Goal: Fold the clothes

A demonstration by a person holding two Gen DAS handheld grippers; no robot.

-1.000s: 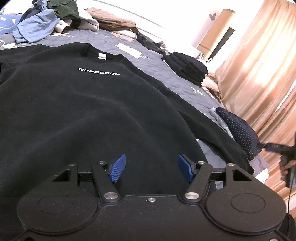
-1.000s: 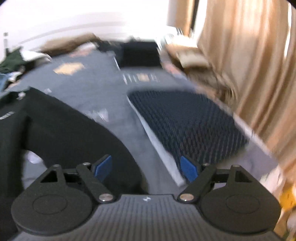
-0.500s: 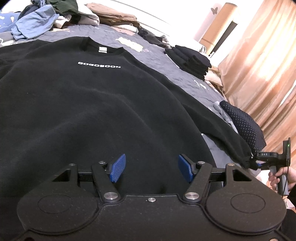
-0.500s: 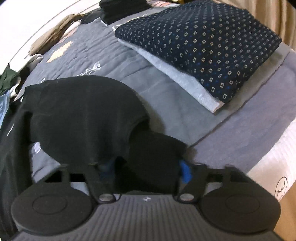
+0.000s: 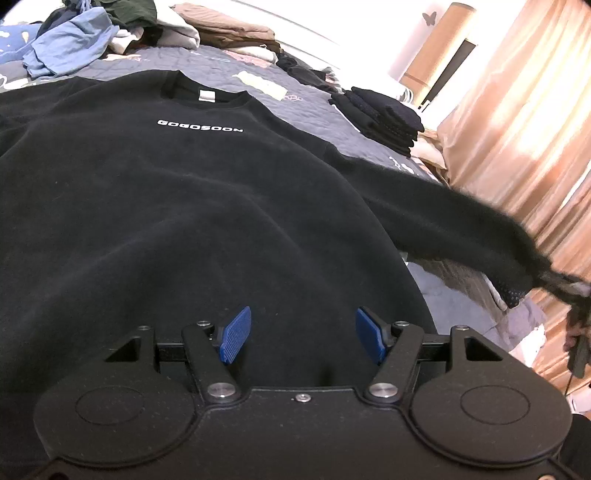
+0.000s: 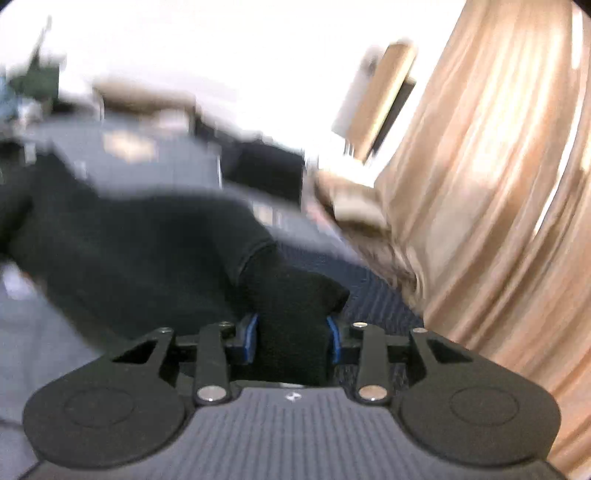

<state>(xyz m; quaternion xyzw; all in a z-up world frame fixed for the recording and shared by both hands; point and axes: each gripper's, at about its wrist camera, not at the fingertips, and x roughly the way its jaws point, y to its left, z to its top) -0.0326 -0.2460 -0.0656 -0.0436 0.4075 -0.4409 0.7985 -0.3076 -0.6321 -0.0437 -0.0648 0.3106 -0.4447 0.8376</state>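
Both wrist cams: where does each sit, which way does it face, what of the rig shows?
Left wrist: on the left gripper, looking along its open fingers up the black sweatshirt toward the clothes pile; no hand shows.
Right wrist: on the right gripper, facing the curtain; its jaws are closing with the sweatshirt's sleeve cuff between them. Blurred.
Shared: sweatshirt, sleeve, curtain, folded dark stack.

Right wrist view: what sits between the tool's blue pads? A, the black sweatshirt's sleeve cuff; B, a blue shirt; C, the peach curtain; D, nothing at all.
A: the black cuff of the sweatshirt fills the gap between the right tool's closing blue pads, which press on it from both sides.
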